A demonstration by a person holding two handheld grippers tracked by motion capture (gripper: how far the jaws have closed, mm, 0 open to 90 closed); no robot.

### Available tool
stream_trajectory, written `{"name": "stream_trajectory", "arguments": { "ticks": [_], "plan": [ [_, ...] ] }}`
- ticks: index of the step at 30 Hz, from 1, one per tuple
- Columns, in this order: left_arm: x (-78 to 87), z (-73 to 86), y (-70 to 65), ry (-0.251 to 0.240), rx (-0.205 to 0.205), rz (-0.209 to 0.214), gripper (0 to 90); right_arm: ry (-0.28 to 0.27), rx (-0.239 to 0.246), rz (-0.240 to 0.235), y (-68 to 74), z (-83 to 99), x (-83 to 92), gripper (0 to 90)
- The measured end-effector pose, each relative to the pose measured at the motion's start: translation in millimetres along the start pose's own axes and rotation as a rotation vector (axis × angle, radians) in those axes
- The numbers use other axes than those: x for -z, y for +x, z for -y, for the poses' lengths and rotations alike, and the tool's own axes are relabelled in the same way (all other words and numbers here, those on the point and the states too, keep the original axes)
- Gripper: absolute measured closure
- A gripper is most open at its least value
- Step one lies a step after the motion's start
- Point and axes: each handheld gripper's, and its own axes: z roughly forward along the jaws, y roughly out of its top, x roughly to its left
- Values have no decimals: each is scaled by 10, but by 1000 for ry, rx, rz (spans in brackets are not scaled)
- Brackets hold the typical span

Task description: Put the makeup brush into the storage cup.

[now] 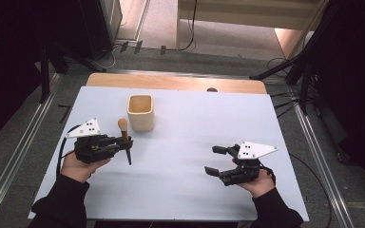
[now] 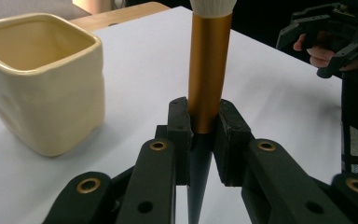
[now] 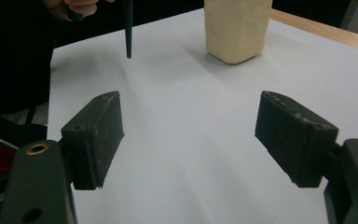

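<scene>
Beside the cup [image 1: 140, 112], the left claw [image 1: 123, 142] clamps the brush [image 1: 124, 137] upright, seemingly for dropping in; the right claw [image 1: 217, 161] gapes, empty.

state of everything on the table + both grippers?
makeup brush: clamped in left gripper, bristles up, lifted off the table
cup: upright, looks empty, beside the brush, not touching
left gripper: shut on brush
right gripper: open, nothing between fingers
</scene>
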Motion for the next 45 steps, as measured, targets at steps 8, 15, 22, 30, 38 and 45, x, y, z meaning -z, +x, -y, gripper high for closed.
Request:
{"name": "stream_trajectory", "arguments": {
  "ticks": [8, 15, 22, 30, 38, 45],
  "plan": [
    [6, -72, 55, -5, 0, -10, 795, -4, -11, 19, -35, 22, 25, 242],
    [-33, -214, 81, 3, -10, -7, 795, -11, -21, 36, -51, 40, 27, 242],
    [-52, -377, 134, 6, -19, -15, 795, -22, -22, 50, -66, 50, 59, 239],
    [-40, -512, 200, -2, -6, -20, 795, -30, -16, 56, -73, 63, 68, 227],
    [-49, -699, 252, -6, -16, -40, 794, -28, -31, 65, -88, 76, 67, 227],
    [-71, -847, 279, -5, -28, -48, 795, -34, -30, 62, -94, 79, 70, 227]
  ]
}}
